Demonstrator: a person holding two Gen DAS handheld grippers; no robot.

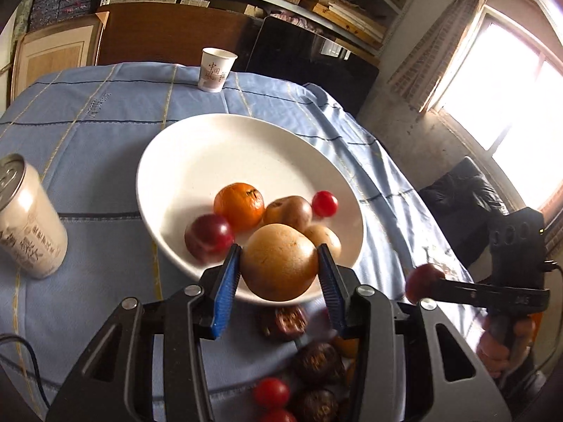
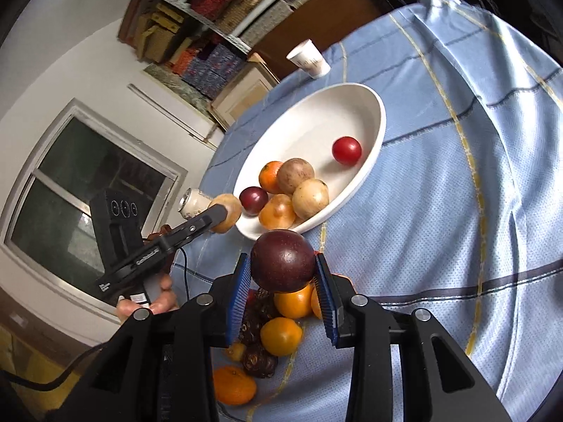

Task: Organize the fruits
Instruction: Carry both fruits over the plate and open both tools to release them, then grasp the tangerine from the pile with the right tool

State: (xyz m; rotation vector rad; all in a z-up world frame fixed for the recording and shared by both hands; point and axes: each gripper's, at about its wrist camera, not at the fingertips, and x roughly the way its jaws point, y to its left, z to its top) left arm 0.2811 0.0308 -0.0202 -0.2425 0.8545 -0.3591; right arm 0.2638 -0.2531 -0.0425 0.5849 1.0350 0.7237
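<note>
Storeroom shelves of patterned boxes behind, and in front a bench (image 1: pixel 105 123) draped in pale blue checked cloth, soft and creased. Clamped between the blue ribbed fingers (image 1: pixel 227 281) of the left gripper (image 1: pixel 279 270): a large tan fruit (image 1: pixel 279 256), round, matte and lightly speckled, hanging just over the near rim of the shallow white glazed plate (image 1: pixel 197 147). Just ahead of those fingers, already on the plate, an orange, a dark red plum, brownish fruits and a small tomato, all smooth and round. Likewise gripped in the right gripper (image 2: pixel 283 274), fingers (image 2: pixel 241 292) closed on both sides of a glossy dark purple fruit (image 2: pixel 283 256), lifted off the cloth and short of the plate. Directly beneath those fingers, the unsorted heap (image 2: pixel 281 334) of oranges and wrinkled dark fruits. Probable trouble: a release too close to the rim, sending the tan fruit rolling back onto the cloth; a hard drop knocking the plated fruits apart on the slick glaze; both grippers reaching the same near edge together and colliding; too much squeeze bruising soft skin.
</note>
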